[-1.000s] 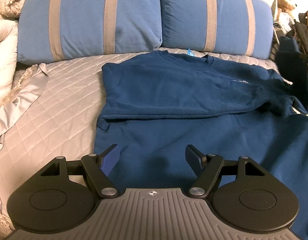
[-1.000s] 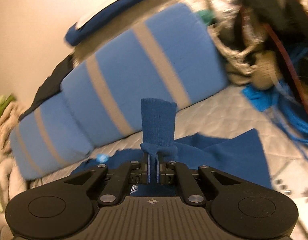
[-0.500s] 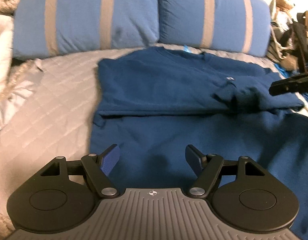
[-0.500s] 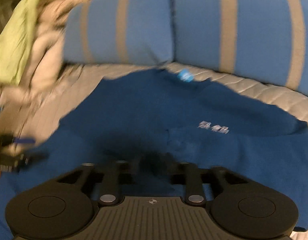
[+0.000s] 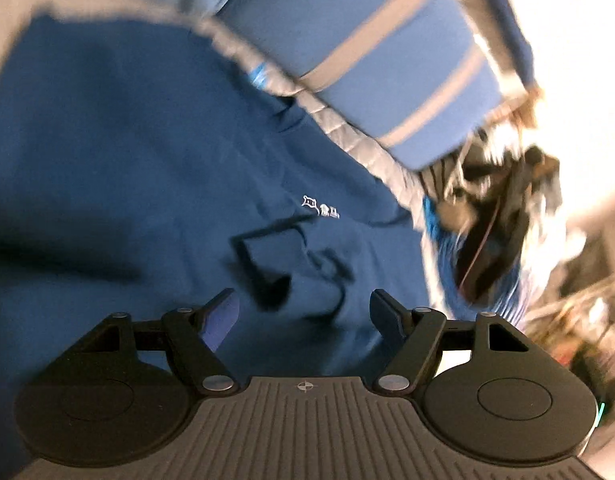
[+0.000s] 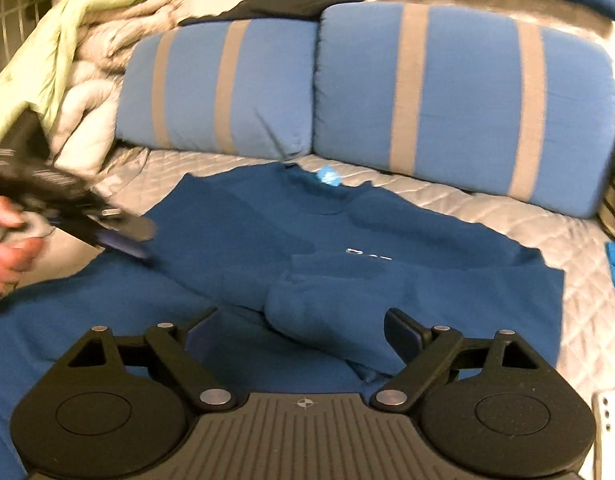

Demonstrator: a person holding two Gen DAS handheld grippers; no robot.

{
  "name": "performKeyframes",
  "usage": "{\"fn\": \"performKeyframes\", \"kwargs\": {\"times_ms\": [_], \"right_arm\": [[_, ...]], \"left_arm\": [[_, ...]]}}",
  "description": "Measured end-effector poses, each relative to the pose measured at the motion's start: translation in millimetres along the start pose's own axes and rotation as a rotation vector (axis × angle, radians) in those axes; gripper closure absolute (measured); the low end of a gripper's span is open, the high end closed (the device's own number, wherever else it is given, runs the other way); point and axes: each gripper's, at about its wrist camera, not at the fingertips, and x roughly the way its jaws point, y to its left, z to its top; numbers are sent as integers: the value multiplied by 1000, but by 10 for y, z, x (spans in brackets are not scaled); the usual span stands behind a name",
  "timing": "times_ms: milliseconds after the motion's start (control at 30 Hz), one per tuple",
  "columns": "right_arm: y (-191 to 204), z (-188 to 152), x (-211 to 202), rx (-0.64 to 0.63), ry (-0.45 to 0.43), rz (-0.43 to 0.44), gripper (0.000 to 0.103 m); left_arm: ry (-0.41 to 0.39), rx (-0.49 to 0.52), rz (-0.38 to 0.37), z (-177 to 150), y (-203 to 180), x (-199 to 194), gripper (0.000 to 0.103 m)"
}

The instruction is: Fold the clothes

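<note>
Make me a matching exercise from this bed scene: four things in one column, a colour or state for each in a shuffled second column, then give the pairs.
1. sweatshirt
2. pillows
3. right gripper
4. bedspread

A. open, holding nothing
B. quilted grey
C. light blue with tan stripes
D. dark blue, sleeve folded across its front

Pairs: 1-D, 2-C, 3-A, 4-B

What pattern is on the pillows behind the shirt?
Blue pillows with vertical grey-tan stripes, clearest in the right wrist view.
</note>
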Motion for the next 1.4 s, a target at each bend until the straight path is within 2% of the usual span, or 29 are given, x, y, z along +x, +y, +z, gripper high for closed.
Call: {"fn": "performKeyframes", "kwargs": {"times_ms": [67, 167, 267, 433, 467, 500, 533, 567, 633, 800, 1067, 1133, 1200, 1300, 1400], "right_arm": [[-51, -39, -86, 12, -14, -6, 14], [-100, -92, -216, 8, -38, -21, 14], [-148, -138, -314, -7, -52, -36, 14], [-274, -217, -397, -9, -61, -61, 14], [-297, -229, -394, -10, -60, -65, 14], [-318, -244, -386, -8, -58, -70, 14], [-342, -255, -376, -4, -56, -73, 14], [-361, -265, -355, 1, -52, -76, 13], [-395, -293, -308, 4, -43, -84, 12], [-443, -419, -206, -69, -28, -166, 4], [-740, -671, 191, -112, 32, -407, 7], [-860, -685, 346, -59, 58, -456, 16], [-990, -674, 448, 38, 59, -461, 21], [-1160, -662, 472, 191, 5, -420, 24], [-1210, -644, 514, 253, -26, -434, 33]], "left_arm": [[32, -98, -31, 49, 144, 241, 32], [22, -225, -44, 77, 352, 509, 33], [25, -340, -98, 44, 522, 688, 37], [-10, -379, -128, 13, 590, 780, 40], [-18, -382, -127, 6, 600, 762, 48], [-25, -388, -119, 3, 609, 758, 65], [-24, -398, -109, -1, 624, 759, 75], [-16, -410, -108, -5, 637, 768, 91], [-23, -421, -124, 8, 647, 686, 98], [-106, -303, -171, 154, 312, 402, 98], [-190, -236, -293, 323, -188, 6, 99], [-204, -230, -316, 349, -288, -29, 99], [-219, -219, -335, 368, -344, -101, 99], [-246, -202, -356, 388, -373, -211, 99], [-286, -184, -359, 438, -378, -392, 99]]}}
